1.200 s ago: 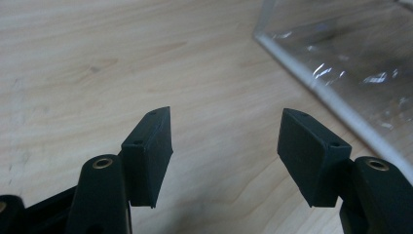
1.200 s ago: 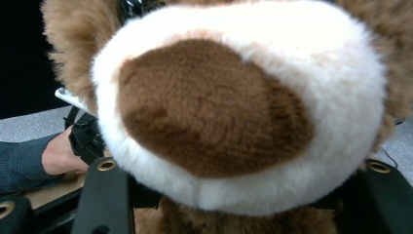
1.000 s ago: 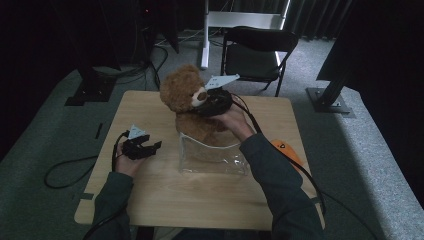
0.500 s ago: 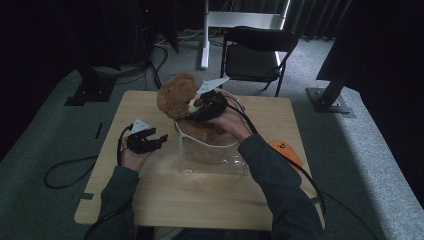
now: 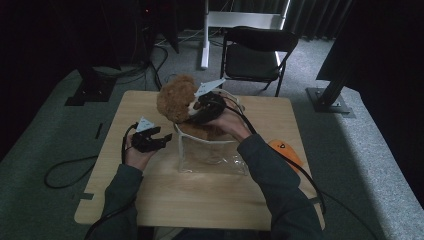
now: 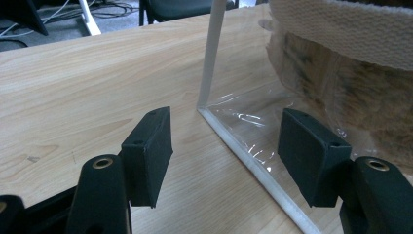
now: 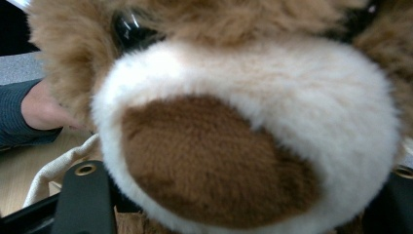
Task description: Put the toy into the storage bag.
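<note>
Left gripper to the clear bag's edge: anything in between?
Nothing visible. The left gripper stands open with the clear bag's white corner seam between its jaws, bare table beneath.

No text, brand, number or sign can be read in any of the views. The orange object (image 5: 285, 151) at the right edge of the table (image 5: 210, 200) carries a small dark mark, right of centre in the high view, too small to make out.

The high view is dim, its surroundings nearly black and the table (image 5: 200, 195) softly lit. Glare streaks the clear bag (image 6: 253, 141). The bear (image 7: 243, 146) is blurred, too close for focus.
</note>
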`<state>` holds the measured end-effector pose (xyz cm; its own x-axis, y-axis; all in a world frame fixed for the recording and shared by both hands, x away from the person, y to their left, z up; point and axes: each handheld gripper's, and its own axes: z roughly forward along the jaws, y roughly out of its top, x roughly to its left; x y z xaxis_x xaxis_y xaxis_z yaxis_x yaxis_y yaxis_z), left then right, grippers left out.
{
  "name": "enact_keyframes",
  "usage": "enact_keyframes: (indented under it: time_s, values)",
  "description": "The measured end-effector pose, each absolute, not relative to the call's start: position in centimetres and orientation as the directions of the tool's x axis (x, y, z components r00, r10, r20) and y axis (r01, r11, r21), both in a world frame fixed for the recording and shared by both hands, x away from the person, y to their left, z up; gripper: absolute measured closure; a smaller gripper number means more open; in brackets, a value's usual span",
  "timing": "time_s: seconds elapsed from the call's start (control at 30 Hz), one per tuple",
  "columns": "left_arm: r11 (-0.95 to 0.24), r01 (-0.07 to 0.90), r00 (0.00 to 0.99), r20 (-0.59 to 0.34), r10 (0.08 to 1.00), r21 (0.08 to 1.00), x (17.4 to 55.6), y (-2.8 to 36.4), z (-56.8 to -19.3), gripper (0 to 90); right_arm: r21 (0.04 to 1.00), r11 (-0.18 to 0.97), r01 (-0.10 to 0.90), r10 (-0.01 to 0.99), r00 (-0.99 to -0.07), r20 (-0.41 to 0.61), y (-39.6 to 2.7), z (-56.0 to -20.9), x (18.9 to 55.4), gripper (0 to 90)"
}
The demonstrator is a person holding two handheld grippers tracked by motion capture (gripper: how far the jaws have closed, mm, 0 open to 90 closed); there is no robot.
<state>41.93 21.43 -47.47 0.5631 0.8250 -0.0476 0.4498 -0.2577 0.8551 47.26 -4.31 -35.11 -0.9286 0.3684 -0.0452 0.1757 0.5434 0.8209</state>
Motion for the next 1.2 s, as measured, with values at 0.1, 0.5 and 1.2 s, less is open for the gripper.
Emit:
enact_keyframes:
  time_s: [0.1, 0.5, 1.2]
  values:
    - [-0.260, 0.449, 0.567, -0.048, 0.822, 0.855, 42.0, 21.2, -47.4, 38.0, 0.820, 0.541, 0.185, 0.376, -0.926, -0.039, -4.3, -35.1, 47.3, 24.0]
    - [-0.270, 0.440, 0.583, -0.044, 0.811, 0.856, 42.2, 20.2, -47.2, 38.0, 0.830, 0.513, 0.219, 0.391, -0.920, 0.001, -4.5, -35.2, 47.7, 13.4]
    - [-0.259, 0.426, 0.598, -0.055, 0.799, 0.867, 42.2, 19.5, -46.7, 38.3, 0.852, 0.478, 0.212, 0.406, -0.914, 0.000, -4.7, -34.9, 47.6, 10.9]
